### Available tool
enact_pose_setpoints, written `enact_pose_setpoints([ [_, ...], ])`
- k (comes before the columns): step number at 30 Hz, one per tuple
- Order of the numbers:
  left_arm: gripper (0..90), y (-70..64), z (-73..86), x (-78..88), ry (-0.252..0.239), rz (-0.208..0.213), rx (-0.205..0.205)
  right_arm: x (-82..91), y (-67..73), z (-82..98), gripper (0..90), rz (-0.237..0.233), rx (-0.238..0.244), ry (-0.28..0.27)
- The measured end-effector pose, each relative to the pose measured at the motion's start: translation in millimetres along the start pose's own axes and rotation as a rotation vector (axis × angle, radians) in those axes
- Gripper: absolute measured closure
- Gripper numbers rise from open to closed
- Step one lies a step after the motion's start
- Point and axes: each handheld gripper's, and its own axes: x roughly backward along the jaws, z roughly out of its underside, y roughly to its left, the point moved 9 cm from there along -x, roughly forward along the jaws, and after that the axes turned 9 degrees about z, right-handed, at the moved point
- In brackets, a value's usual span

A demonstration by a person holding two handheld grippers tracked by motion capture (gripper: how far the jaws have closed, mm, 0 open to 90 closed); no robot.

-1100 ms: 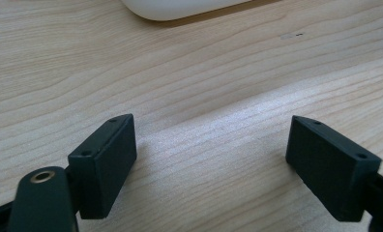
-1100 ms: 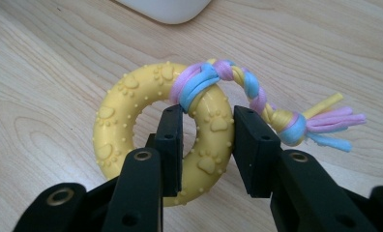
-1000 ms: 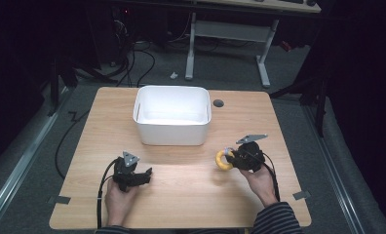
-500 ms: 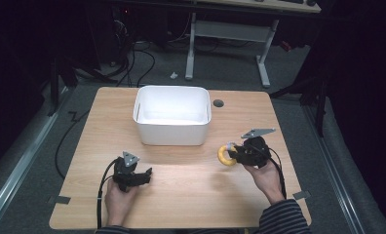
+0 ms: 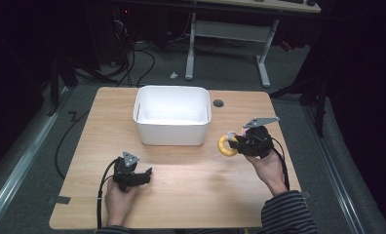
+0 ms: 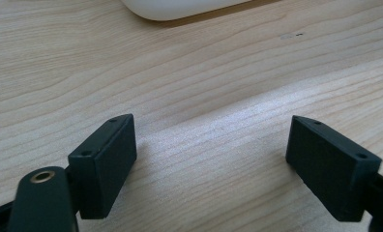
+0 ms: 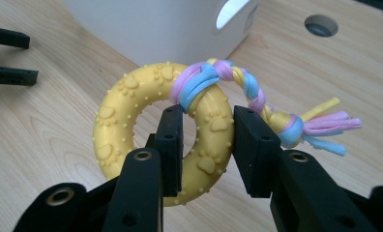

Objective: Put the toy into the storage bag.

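A yellow rubber ring toy [image 7: 131,121] with paw prints and a braided pastel rope [image 7: 257,96] is clamped between the jaws of my right gripper [image 7: 204,145], one jaw through its hole. In the high view the right gripper [image 5: 239,142] holds the yellow ring toy [image 5: 225,145] above the table, just right of the white bin [image 5: 171,117]. My left gripper [image 5: 146,174] rests low at the table's front left, jaws wide apart. In the left gripper view nothing but bare wood lies between the left gripper [image 6: 211,154] jaws.
The wooden table [image 5: 191,195] has a round cable hole [image 5: 218,103] behind the bin's right corner. The white bin's inside looks bare. Dark floor with cables and a desk frame [image 5: 230,34] lies beyond the far edge.
My right gripper has risen from the table with the ring toy in it and moved slightly toward the bin. The left gripper has stayed put.
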Motion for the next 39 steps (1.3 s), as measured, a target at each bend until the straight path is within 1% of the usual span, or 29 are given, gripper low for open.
enact_pose_setpoints([
  [4,18.6,0.0,0.0,0.0,0.000,0.000,0.000,1.4,0.0,-4.4,66.1,0.001,0.004,-0.004],
  [7,18.6,0.0,0.0,0.0,0.000,0.000,0.000,2.5,0.3,-10.2,66.1,-0.015,0.005,-0.011],
  [9,18.6,0.0,0.0,0.0,0.000,0.000,0.000,3.7,0.8,-14.6,66.2,-0.015,0.003,-0.018],
  [10,18.6,0.0,0.0,0.0,0.000,0.000,0.000,5.1,1.2,-18.8,66.1,-0.013,0.011,-0.023],
  [14,18.6,0.0,0.0,0.0,0.000,0.000,0.000,6.8,1.7,-25.5,66.1,-0.009,0.019,-0.033],
  [17,18.6,0.0,0.0,0.0,0.000,0.000,0.000,8.0,2.9,-31.7,66.1,-0.016,0.021,-0.039],
  [19,18.6,0.0,0.1,0.0,0.001,0.000,0.000,7.9,3.8,-35.8,66.2,-0.018,0.022,-0.034],
  [20,18.6,0.0,0.1,0.0,0.000,0.000,0.000,7.7,3.7,-37.7,66.1,-0.018,0.029,-0.038],
  [25,18.6,0.1,0.0,0.0,0.000,0.000,0.000,7.9,6.0,-49.1,66.1,-0.024,0.031,-0.043],
  [26,18.6,0.1,0.1,0.1,0.000,0.000,0.000,7.9,5.9,-52.6,66.1,-0.024,0.041,-0.051],
  [27,18.6,0.1,0.1,0.1,0.000,0.001,0.000,8.2,6.6,-54.2,66.1,-0.027,0.033,-0.048],
  [31,18.6,0.0,0.1,0.1,0.000,0.001,0.000,8.0,7.8,-64.0,66.1,-0.029,0.037,-0.051],
  [35,18.6,0.1,0.0,0.1,0.000,0.002,0.001,6.2,10.3,-72.7,66.1,-0.029,0.053,-0.058],
  [39,18.6,0.0,0.0,0.1,0.000,0.002,0.001,3.3,12.0,-80.1,66.1,-0.036,0.049,-0.055],
])
